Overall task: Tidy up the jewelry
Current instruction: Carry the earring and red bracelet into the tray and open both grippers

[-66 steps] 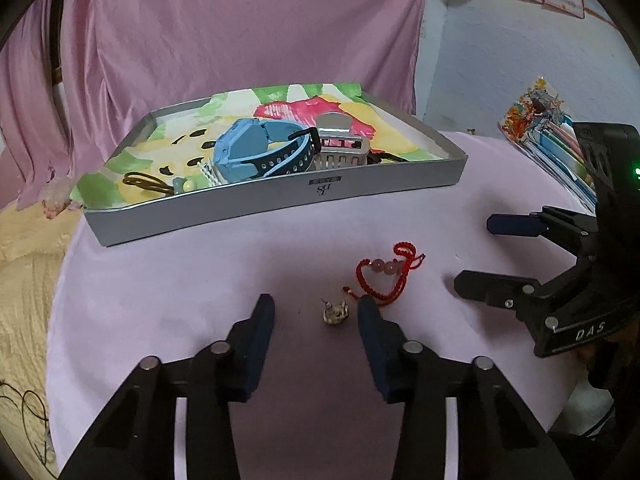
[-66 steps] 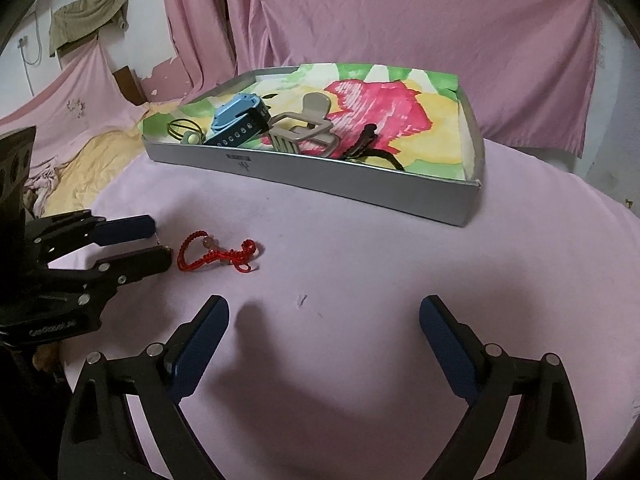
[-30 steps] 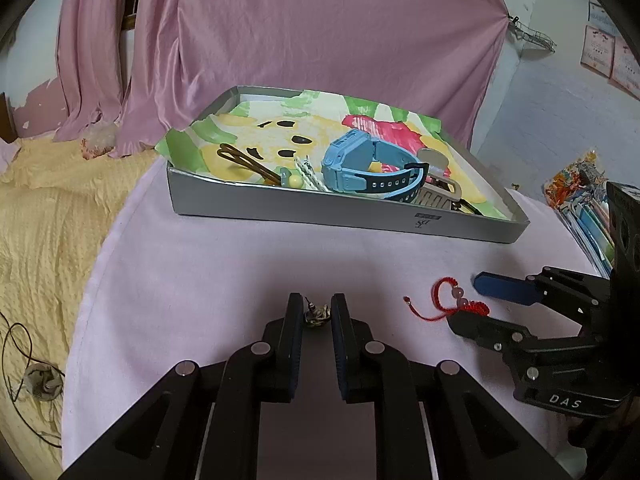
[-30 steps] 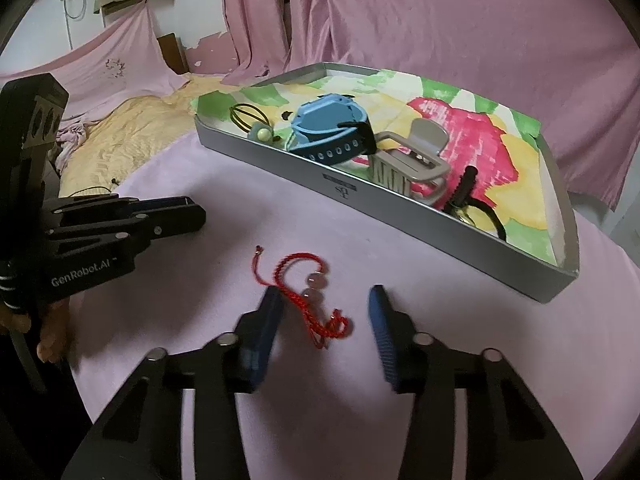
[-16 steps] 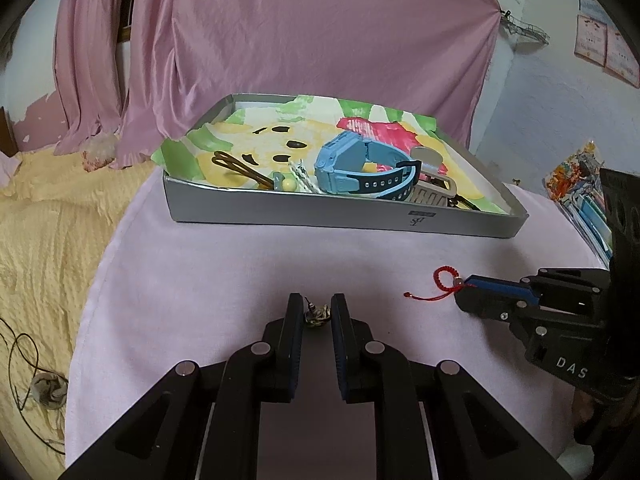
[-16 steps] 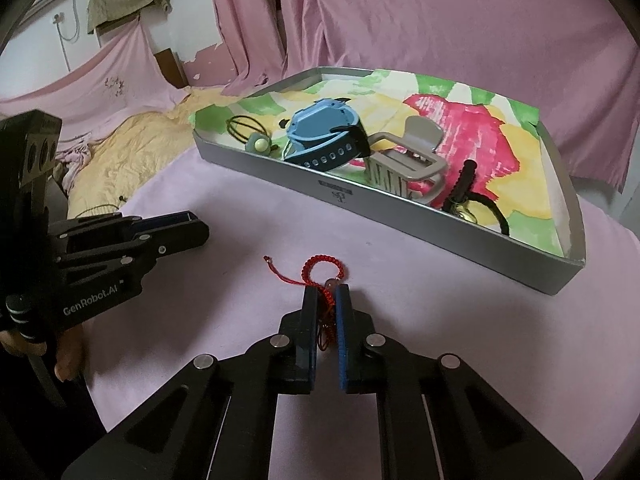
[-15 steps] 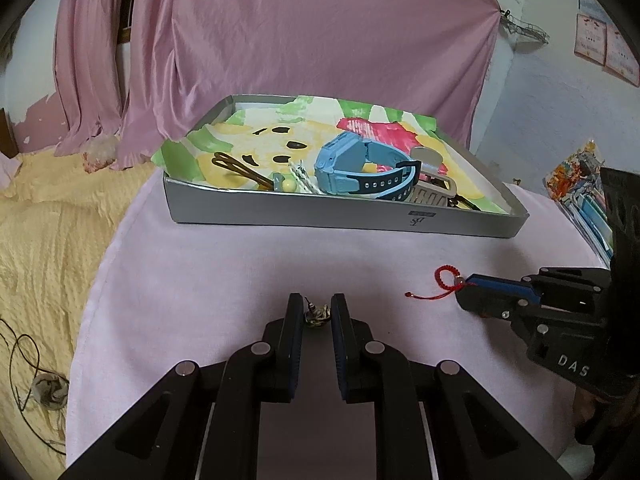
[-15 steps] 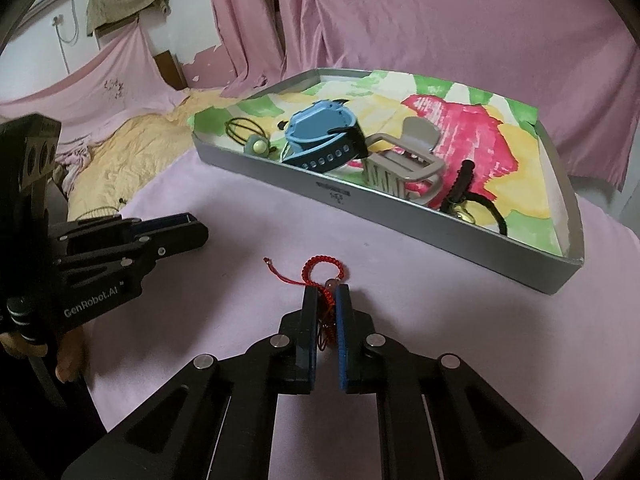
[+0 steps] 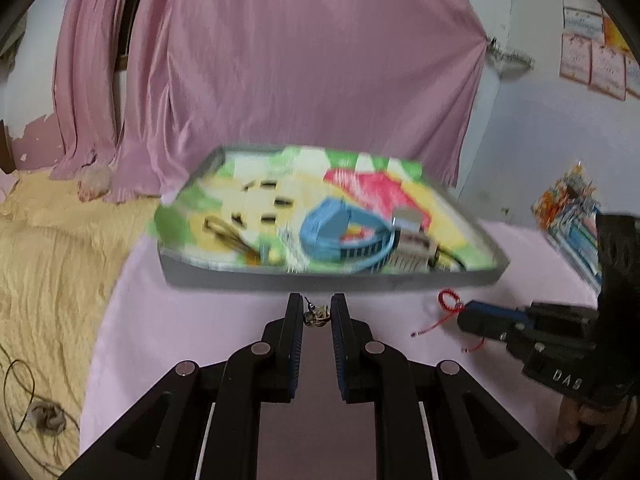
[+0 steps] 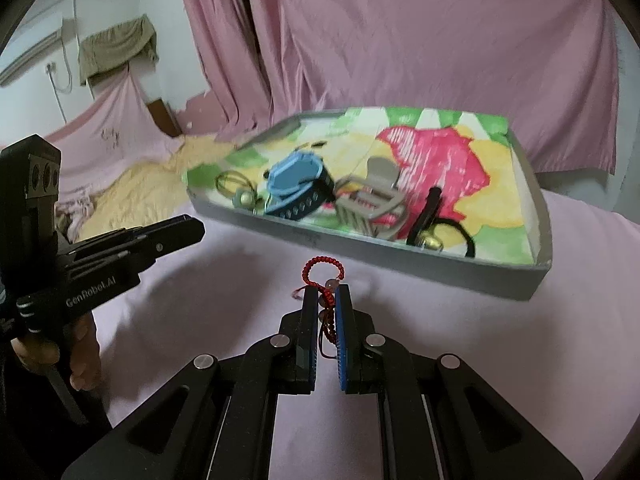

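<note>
Above the pink tabletop (image 9: pixel 192 320), just short of the grey tray (image 10: pixel 541 224), both grippers carry jewelry — the left gripper (image 9: pixel 316 312) has its jaws narrowed on a small gold trinket (image 9: pixel 316 317), the right gripper (image 10: pixel 327 300) has its jaws clamped on a red cord bracelet (image 10: pixel 320 270), its loop poking out ahead.

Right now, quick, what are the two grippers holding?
Left gripper: shut on a small gold trinket.
Right gripper: shut on the red bracelet.
</note>
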A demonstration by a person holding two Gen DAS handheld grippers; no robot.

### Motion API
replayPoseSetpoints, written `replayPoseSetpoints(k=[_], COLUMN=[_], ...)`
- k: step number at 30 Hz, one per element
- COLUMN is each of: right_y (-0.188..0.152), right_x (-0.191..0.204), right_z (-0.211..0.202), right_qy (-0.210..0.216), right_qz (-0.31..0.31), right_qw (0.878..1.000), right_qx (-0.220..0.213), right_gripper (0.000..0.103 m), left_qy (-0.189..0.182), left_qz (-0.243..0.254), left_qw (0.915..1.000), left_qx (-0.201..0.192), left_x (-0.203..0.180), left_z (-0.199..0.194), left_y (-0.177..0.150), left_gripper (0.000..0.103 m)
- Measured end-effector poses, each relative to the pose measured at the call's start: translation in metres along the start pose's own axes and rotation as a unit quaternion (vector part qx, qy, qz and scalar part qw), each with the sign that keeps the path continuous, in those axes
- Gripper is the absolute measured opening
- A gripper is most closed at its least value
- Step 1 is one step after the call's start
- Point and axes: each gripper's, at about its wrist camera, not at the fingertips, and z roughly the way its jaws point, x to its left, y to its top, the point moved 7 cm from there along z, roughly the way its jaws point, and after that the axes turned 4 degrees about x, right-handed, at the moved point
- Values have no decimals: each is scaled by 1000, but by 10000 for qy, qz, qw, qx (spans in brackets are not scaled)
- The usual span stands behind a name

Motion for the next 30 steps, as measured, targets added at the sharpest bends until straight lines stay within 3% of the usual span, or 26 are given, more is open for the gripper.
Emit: replayPoseSetpoints(k=[8, 13, 18, 30], right_y=[31, 54, 66, 65], right_x=[-8, -16, -18, -21], right_z=[-11, -5, 18, 45], right_qy=[62, -51, -189, -385], right_qz=[216, 361, 344, 319], right_qw=[9984, 9957, 9966, 9977], right_qx=[-528, -853, -723, -448], right_gripper=[7, 8, 7, 8], left_qy=[-55, 5, 141, 282], left_qz=[-134, -337, -441, -618], left_qw=[9993, 9988, 9989, 9975], left_qx=[-334, -345, -60, 175], left_x=[1, 5, 10, 22], left_z=[7, 26, 49, 65], left_y=[33, 46, 45, 40], left_gripper=[13, 13, 13, 13])
